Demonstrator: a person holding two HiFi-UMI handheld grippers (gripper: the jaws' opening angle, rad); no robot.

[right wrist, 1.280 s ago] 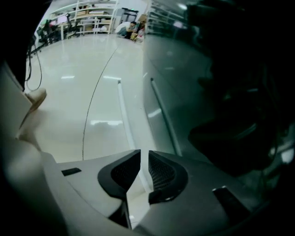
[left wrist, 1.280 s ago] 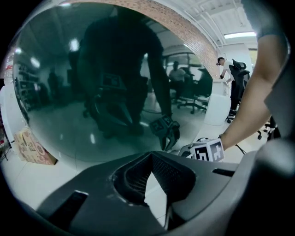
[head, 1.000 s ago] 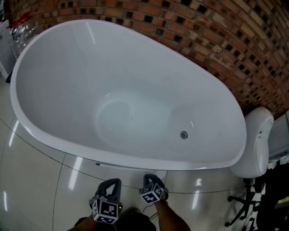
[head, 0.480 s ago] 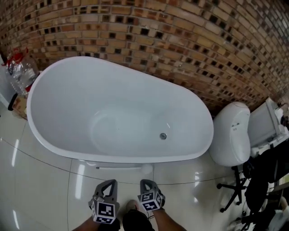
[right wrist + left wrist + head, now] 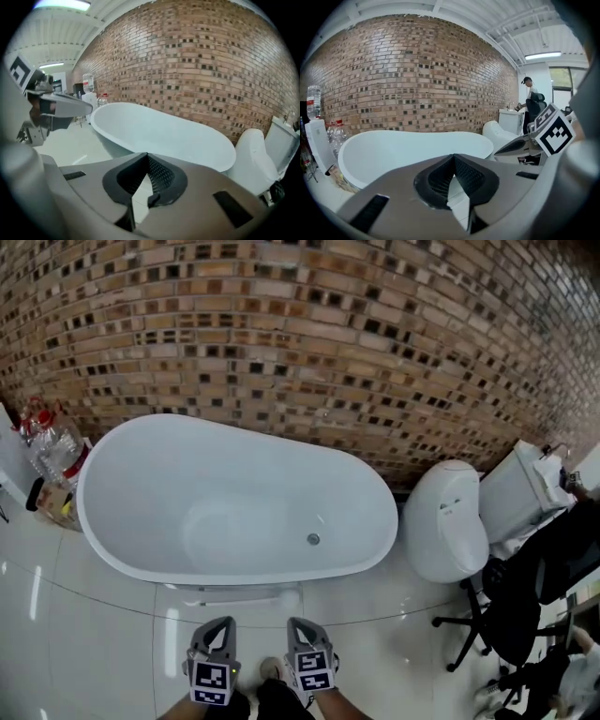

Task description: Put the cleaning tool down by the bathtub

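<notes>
Late stage of the task: the cleaning tool [image 5: 246,597], a pale slender handle with a rounded head at its right end, lies on the tiled floor [image 5: 94,643] just ahead of both claws, along the near side of the bathtub [image 5: 112,549]; whether it touches the tub's base cannot be told. The left claw [image 5: 217,629] and the right claw [image 5: 302,629] are side by side and apart from the tool, each with its jaws brought together at the tips and nothing between them. Judged from this layout, the placing is done and little or nothing remains beyond standing clear. Surroundings: beyond the tub, well ahead of the claws, a brick wall [image 5: 309,343]; far ahead and left of the left claw, plastic bottles [image 5: 52,451] at the tub's end; ahead and right of the right claw, a white toilet [image 5: 448,521], with a dark office chair [image 5: 506,615] nearer on that side. Nothing lies between the claws and the tool
</notes>
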